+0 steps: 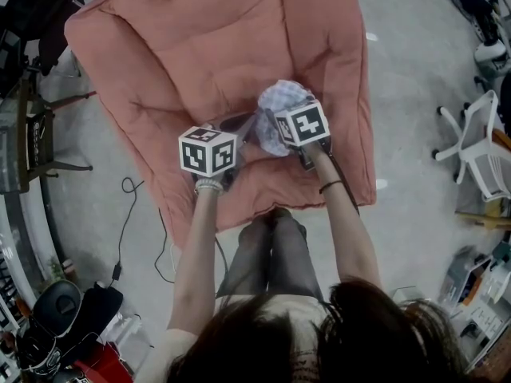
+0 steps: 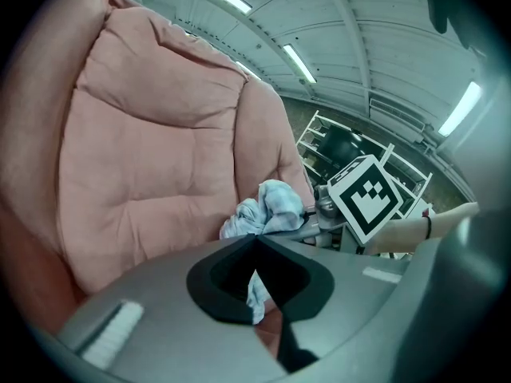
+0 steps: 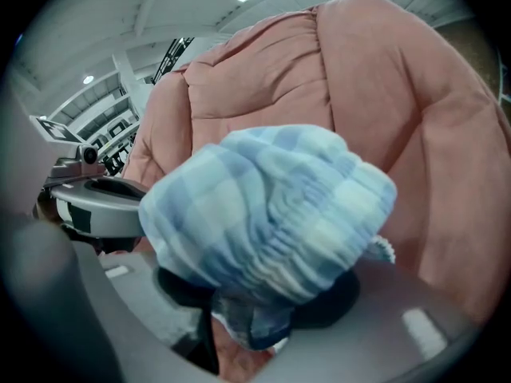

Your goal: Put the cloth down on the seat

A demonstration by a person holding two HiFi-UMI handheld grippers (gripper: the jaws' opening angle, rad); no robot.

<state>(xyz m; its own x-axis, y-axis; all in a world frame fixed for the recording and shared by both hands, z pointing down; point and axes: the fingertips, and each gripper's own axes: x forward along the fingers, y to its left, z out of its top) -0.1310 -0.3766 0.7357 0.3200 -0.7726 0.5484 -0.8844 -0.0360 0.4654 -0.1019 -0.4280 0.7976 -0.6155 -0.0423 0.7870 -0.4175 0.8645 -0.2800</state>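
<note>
A light blue checked cloth [image 1: 281, 98] is bunched into a ball over my right gripper [image 1: 271, 122], just above the front of the pink cushioned seat [image 1: 207, 38]. In the right gripper view the cloth [image 3: 271, 206] fills the middle. It runs down between the jaws of that gripper [image 3: 239, 309], which are closed on it. My left gripper [image 1: 239, 128] is close beside it on the left. In its own view the left gripper [image 2: 255, 242] is shut, and a thin tail of the cloth [image 2: 267, 206] shows between its jaws. The seat back [image 2: 144, 158] rises behind.
The person's legs [image 1: 271, 246] stand at the seat's front edge. A black cable [image 1: 128, 214] trails over the floor on the left, near a dark chair [image 1: 32, 134] and bags [image 1: 56, 309]. A white chair [image 1: 479, 146] and boxes [image 1: 479, 286] stand on the right.
</note>
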